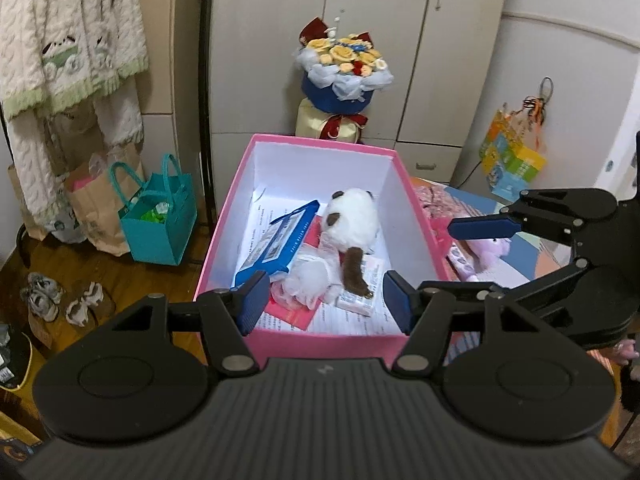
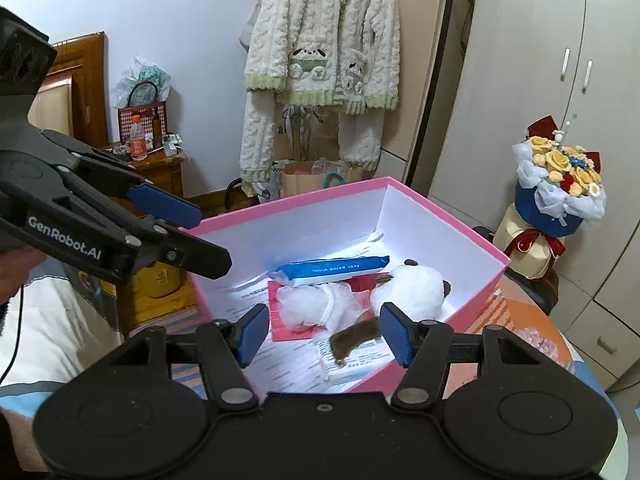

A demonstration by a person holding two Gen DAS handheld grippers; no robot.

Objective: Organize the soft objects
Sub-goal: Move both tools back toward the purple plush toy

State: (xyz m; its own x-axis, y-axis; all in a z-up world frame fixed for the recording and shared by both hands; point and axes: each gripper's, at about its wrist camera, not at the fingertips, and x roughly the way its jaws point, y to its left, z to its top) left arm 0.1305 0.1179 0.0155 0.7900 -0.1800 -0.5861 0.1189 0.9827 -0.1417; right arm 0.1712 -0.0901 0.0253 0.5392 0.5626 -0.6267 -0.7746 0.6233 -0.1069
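The plush toy (image 1: 352, 220) lies inside the pink box (image 1: 224, 248), toward its right wall, beyond and below both grippers. The left gripper (image 1: 325, 300) and right gripper (image 2: 324, 334) hover over the box's near edge, jaws apart, holding nothing.

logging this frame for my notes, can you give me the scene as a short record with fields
container: pink box, white inside, lid off
in box: white and brown plush toy, blue packet, white mesh puff, papers
outside box: purple plush to its right on the bed
left gripper: open, nothing between the fingers
right gripper: open, nothing between the fingers
background: flower bouquet, teal bag, hanging fleece pyjamas
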